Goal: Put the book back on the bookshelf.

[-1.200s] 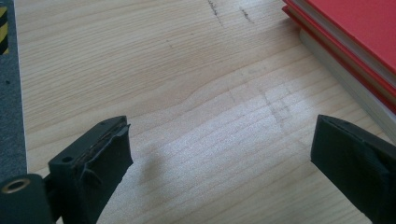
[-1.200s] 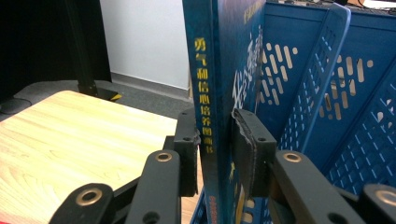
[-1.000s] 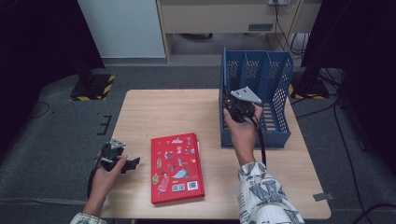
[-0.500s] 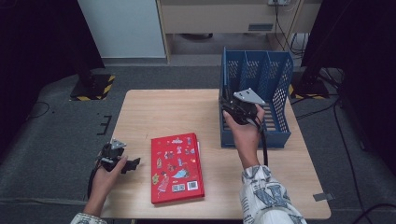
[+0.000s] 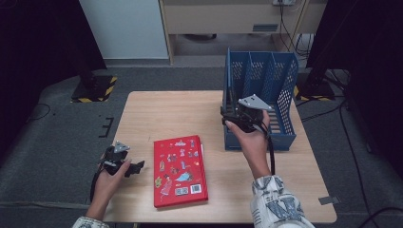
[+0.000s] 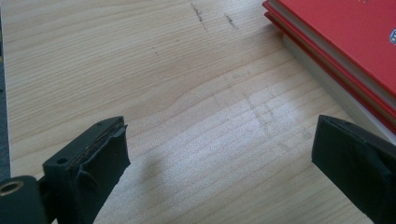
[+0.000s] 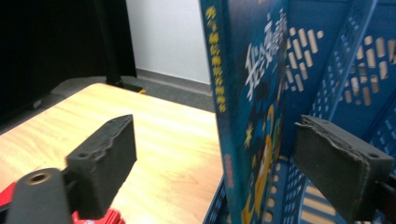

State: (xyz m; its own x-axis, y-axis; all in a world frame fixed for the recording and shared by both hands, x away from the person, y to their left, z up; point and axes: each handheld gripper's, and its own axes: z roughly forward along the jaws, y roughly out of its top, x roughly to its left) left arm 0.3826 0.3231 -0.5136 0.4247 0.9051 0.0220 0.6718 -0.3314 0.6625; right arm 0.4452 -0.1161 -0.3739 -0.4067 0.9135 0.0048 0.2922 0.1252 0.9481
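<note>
- Right tool: jaws just opening, apart around the upright blue book, pads clear, in the blue perforated plastic rack.
- Left tool: jaws apart over the wooden desk, left of the flat red book.

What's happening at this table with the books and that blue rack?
A person holds a gripper in each hand and seems to be filing books. The right gripper is at the blue file rack; its jaws have just been opening around a blue book that stands upright in the rack, and the pads no longer press on it. The left gripper is open above the wooden table, beside a red book lying flat.
</note>
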